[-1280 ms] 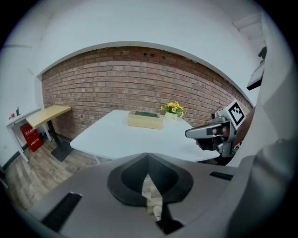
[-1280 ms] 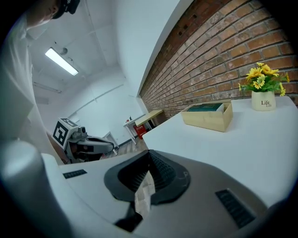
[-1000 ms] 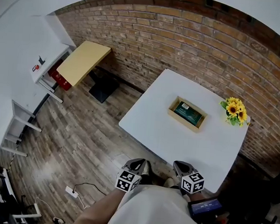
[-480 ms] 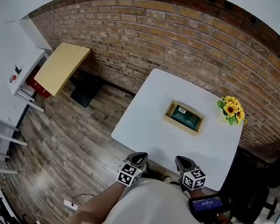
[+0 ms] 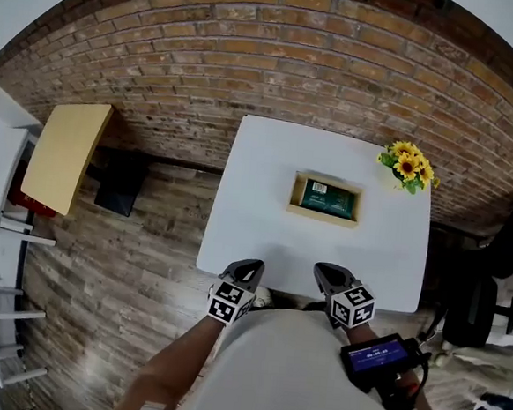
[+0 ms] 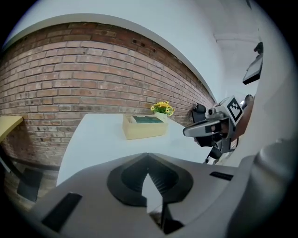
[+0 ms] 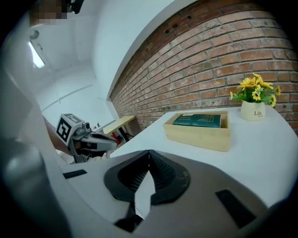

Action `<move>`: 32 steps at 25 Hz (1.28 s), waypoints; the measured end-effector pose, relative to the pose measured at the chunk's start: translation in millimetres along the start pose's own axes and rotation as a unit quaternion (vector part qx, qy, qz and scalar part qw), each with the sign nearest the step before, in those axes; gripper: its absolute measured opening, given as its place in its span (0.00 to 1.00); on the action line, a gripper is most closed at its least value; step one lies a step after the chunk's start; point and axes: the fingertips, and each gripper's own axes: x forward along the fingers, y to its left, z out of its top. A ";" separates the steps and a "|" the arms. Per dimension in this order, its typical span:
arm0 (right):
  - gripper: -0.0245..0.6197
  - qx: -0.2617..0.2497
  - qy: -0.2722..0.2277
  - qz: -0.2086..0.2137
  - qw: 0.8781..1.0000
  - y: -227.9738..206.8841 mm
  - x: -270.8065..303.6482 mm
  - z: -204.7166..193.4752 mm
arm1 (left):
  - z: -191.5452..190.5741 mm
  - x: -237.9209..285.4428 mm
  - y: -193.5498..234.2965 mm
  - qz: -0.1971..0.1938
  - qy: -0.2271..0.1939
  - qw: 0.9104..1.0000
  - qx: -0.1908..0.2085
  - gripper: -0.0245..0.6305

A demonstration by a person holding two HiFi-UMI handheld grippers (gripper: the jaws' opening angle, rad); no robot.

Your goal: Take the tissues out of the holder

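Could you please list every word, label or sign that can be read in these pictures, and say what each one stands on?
"Lif…": on the white flower pot; any further letters are unclear.
White print on the green tissue pack in the wooden holder: too small to read.
Characters on the blue screen at the person's waist: blurred, unreadable.

Two tools (image 5: 250, 266) (image 5: 323, 269), one white table (image 5: 256, 208), one wooden holder (image 5: 322, 219), one tissue pack (image 5: 326, 199), one sunflower pot (image 5: 405, 165)

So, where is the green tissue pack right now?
In the head view the green tissue pack lies inside the wooden holder near the middle of the white table, left of the sunflowers.
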 end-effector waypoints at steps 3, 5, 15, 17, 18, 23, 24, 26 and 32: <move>0.05 0.010 -0.001 -0.023 1.000 -4.1 -5.1 -3.0 | 1.4 6.9 1.7 -0.021 0.005 1.000 0.005 0.05; 0.05 0.018 -0.003 -0.037 0.999 -8.5 -9.8 -5.2 | 2.4 11.6 -0.3 -0.034 0.008 0.999 0.009 0.05; 0.05 0.047 -0.032 -0.072 0.996 -45.0 -30.3 -4.3 | 24.1 45.9 -21.2 -0.058 0.028 0.997 0.053 0.05; 0.05 0.051 -0.039 -0.074 0.995 -54.8 -35.1 -1.3 | 34.4 53.2 -27.3 -0.064 0.028 0.996 0.060 0.05; 0.05 0.054 -0.042 -0.076 0.995 -60.2 -37.7 0.0 | 38.1 57.4 -29.5 -0.067 0.029 0.995 0.062 0.05; 0.05 0.072 -0.061 -0.089 0.992 -83.5 -47.7 1.9 | 51.2 74.0 -35.0 -0.075 0.040 0.992 0.088 0.05; 0.05 0.076 -0.063 -0.091 0.991 -87.7 -49.3 1.3 | 55.0 76.5 -35.4 -0.075 0.041 0.992 0.094 0.05; 0.05 0.085 -0.067 -0.094 0.990 -94.7 -52.2 0.5 | 62.4 81.2 -35.9 -0.075 0.043 0.991 0.102 0.05; 0.05 0.102 -0.075 -0.097 0.987 -109.8 -55.1 -0.8 | 76.1 100.3 -38.3 -0.085 0.060 0.986 0.128 0.05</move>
